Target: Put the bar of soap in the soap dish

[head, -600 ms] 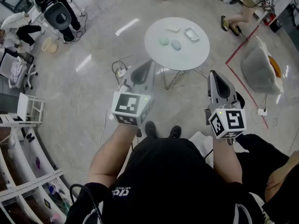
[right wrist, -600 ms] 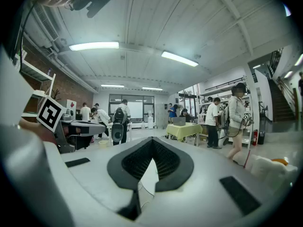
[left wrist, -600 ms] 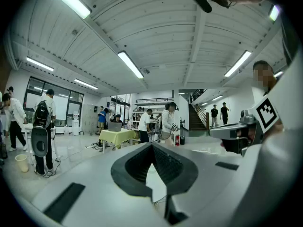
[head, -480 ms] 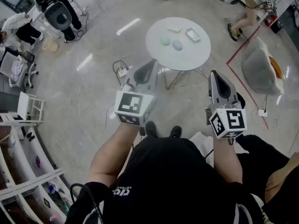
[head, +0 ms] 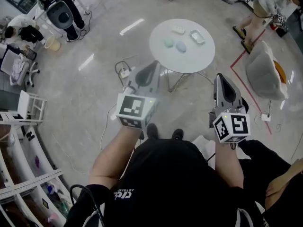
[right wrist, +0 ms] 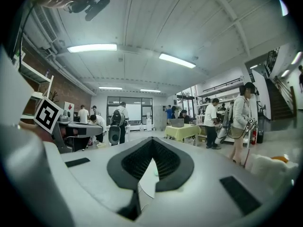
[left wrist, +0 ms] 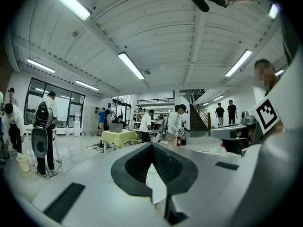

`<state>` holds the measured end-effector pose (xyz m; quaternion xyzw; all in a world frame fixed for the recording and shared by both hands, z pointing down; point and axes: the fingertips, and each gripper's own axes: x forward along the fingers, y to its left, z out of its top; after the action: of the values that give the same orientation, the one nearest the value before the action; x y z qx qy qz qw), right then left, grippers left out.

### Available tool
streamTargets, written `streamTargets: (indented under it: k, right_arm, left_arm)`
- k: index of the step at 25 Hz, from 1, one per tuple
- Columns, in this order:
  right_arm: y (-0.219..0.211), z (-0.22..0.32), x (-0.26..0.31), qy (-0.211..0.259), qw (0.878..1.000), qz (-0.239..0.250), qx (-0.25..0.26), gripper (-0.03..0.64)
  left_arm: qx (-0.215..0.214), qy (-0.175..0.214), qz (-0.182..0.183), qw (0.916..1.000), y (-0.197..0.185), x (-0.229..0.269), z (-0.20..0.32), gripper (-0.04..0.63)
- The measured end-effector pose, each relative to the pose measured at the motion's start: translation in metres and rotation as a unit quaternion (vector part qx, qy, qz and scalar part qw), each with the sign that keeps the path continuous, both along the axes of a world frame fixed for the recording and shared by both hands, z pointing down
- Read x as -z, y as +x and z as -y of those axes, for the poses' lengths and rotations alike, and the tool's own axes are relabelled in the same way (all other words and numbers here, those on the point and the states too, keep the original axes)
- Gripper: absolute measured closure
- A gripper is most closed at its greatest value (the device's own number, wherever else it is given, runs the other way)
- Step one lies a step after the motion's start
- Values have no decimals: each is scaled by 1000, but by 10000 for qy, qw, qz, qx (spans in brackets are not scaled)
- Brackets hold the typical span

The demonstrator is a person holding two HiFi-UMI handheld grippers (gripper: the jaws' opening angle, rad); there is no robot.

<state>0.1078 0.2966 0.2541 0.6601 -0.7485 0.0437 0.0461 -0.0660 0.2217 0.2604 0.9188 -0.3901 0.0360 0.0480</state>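
Note:
Ahead of me in the head view stands a round white table (head: 189, 60). It carries a pale green oval bar (head: 168, 42), a light blue oval bar (head: 181, 46), a small white rectangular piece (head: 178, 30) and a shiny rectangular dish (head: 197, 36). Which of these is the soap I cannot tell. My left gripper (head: 154, 64) is held over the floor short of the table's near left edge, jaws together and empty. My right gripper (head: 218, 75) hangs right of the table, also shut and empty. In both gripper views the jaws (left wrist: 152, 144) (right wrist: 152, 140) meet at the tip and point across the room.
A power strip with cables (head: 123, 72) lies on the floor left of the table's metal legs. A grey beanbag seat (head: 265, 70) sits to the right behind a red floor line (head: 239, 70). My shoes (head: 163, 132) are below. People and desks stand further off.
Both grippers stay nearly where they were, the left a touch further right. A person at the top right has walked on.

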Motion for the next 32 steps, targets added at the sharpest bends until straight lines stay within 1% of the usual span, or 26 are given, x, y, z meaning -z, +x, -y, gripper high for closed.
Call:
streamTargets:
  k: [6,9,12,16,19,22,25,27,30,32]
  right_arm:
    - [16,-8,-5,0,9998,180,-45,612]
    - [33,-13,-10,-36,9994,333,-100,612]
    - [42,-21,-15,-36,9992,389,-9,612]
    - [43,-16,-26,-139,9988,469,90,612]
    - [39,-1,-36,-273,9984,459,170,612]
    - [44,26,-45,-418,9983,376,151,612]
    - [46,62,-59,-623,9976,238,193,612]
    - [45,94,-73,-835,9961,155,238,612]
    - [50,145,-92,-1182,9928,69,162,612]
    - [56,178,-98,-1339,9910,3,64,612]
  left_arm:
    - [41,-107,-44,9999,7,-2,1,586]
    - [90,-79,49,9999,17,-3,-4,586]
    - [144,-93,94,9998,26,-5,-14,586]
    - [248,-345,30,9991,28,-20,-12,586]
    - [260,-482,-4,9985,26,-31,-1,586]
    - [245,-576,-86,9980,28,-44,21,586]
    - [281,-584,-82,9979,27,-57,57,586]
    - [286,-483,11,9984,24,-63,92,586]
    - [154,-292,261,9991,25,-71,146,586]
    - [-16,-311,275,9991,31,-73,179,586]
